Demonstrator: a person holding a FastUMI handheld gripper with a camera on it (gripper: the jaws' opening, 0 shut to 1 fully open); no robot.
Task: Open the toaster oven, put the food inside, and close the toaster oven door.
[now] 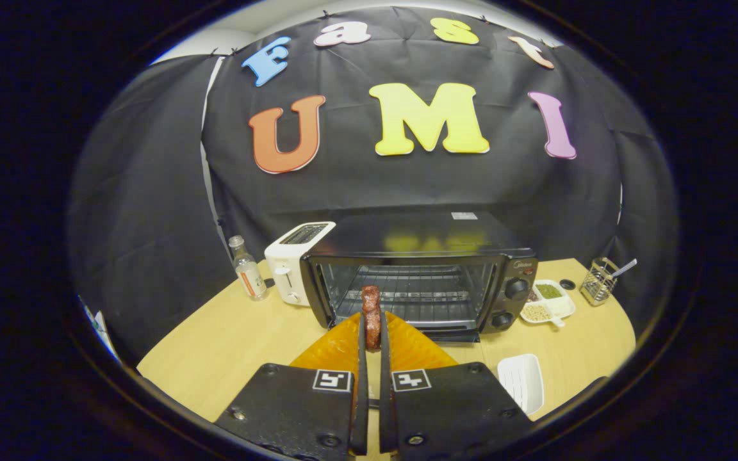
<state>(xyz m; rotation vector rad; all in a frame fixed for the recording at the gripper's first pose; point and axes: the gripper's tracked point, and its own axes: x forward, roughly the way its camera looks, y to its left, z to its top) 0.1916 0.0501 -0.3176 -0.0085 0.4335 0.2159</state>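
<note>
Jaws: the gripper (pixel 372 330) had its jaws closed tight on a reddish-brown, sausage-like piece of food (pixel 371 317), one finger pressed against each side, and the food stood upright between the fingertips.
Food: it was held in the air just in front of the oven's open mouth, level with the wire rack, and above the lowered door.
Toaster oven: a black, box-shaped toaster oven (pixel 420 269) with two round knobs on its right panel stood toward the far edge of the pale wooden table (pixel 228 346); its door (pixel 401 349) was folded down toward the gripper, and the glass showed amber beneath the fingers.
Rack: a wire rack (pixel 420 291) lay bare inside the cavity.
Left of the oven: a white two-slot toaster (pixel 292 266) stood just beside it, and a small clear bottle with an orange label (pixel 247 269) stood farther left.
Right of the oven: a white divided dish with grains and green bits (pixel 548 302) lay near it, and a wire mesh holder with a utensil (pixel 599 280) stood near the table's far right edge.
Near edge, right: a white ribbed rectangular tray (pixel 521 382) lay there.
</note>
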